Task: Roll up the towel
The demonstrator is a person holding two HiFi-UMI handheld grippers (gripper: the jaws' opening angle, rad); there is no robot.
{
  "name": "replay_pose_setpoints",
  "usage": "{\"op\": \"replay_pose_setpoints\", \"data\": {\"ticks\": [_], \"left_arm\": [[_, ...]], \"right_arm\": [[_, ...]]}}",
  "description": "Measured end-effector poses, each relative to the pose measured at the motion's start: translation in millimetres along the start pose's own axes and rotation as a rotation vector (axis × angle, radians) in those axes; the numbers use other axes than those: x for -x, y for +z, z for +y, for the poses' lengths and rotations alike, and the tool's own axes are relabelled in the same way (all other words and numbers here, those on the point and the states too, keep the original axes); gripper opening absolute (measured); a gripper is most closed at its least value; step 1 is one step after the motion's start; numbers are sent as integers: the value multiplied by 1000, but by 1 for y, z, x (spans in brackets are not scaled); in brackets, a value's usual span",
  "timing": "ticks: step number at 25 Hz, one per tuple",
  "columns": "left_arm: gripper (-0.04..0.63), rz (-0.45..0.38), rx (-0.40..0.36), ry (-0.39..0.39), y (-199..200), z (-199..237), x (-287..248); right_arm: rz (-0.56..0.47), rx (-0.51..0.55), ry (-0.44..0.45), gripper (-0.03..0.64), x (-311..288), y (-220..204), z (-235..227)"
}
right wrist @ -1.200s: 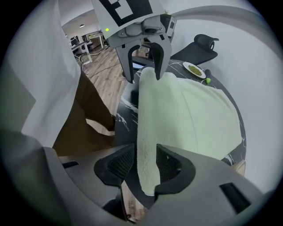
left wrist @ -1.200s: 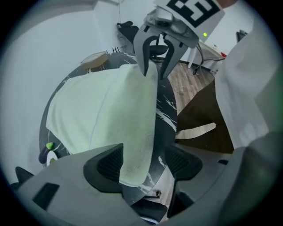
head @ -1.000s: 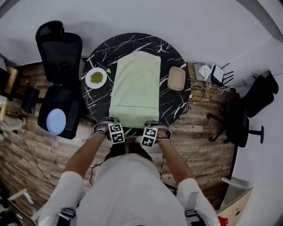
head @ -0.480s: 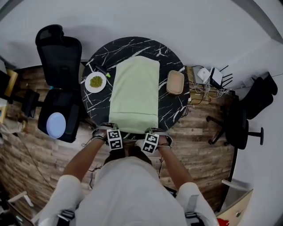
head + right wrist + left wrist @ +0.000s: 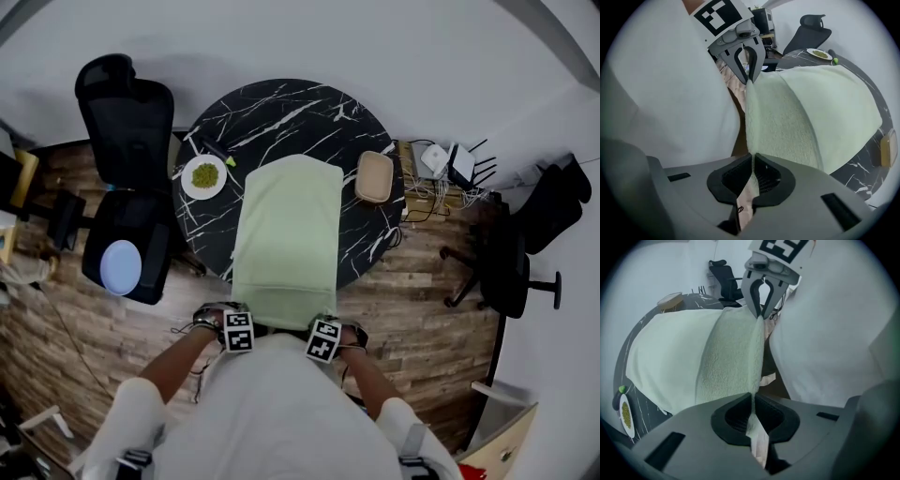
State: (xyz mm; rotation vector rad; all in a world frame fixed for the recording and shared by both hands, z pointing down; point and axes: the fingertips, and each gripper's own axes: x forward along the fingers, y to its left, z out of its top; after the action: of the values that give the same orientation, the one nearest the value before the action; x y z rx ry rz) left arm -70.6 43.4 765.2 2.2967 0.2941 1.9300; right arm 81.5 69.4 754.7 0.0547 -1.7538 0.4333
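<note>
A pale green towel [image 5: 286,234] lies lengthwise on the round black marble table [image 5: 281,108], and its near end hangs past the table's near rim. My left gripper [image 5: 240,323] is shut on the towel's near left corner, which the left gripper view shows pinched between the pads [image 5: 752,397]. My right gripper [image 5: 322,330] has just closed on the near right corner and is shut on it [image 5: 752,157]. Between the two corners the towel's [image 5: 684,362] near edge is stretched taut. Each gripper view shows the other gripper: the right one [image 5: 760,315] and the left one [image 5: 750,80].
A white plate of green food [image 5: 204,175] and a dark pen [image 5: 216,148] lie at the table's left, a tan dish [image 5: 374,175] at its right. A black office chair [image 5: 127,112] stands to the left, another chair [image 5: 520,262] and a router with cables [image 5: 441,159] to the right.
Both grippers have drawn back toward the person, dragging the towel along. Its far end has left the table's far part, and its near end now hangs over the near rim.
</note>
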Motion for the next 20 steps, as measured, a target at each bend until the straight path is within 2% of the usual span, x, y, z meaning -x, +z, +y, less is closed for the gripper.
{"op": "replay_pose_setpoints", "data": {"ticks": [5,9,15,20], "left_arm": [[17,6,-5,-12,0,3,7],[17,-7,-24,47,7,28,32],[17,-29,-48,217,20,108,80],[17,-16,-106,425,32,173,99]], "right_arm": [[-11,-19,21,11,11,4,-4],[-53,-17,-60,11,44,16,-34],[-116,-4,-289,11,93,39,-115],[-115,10,-473,11,106,49,-176]]}}
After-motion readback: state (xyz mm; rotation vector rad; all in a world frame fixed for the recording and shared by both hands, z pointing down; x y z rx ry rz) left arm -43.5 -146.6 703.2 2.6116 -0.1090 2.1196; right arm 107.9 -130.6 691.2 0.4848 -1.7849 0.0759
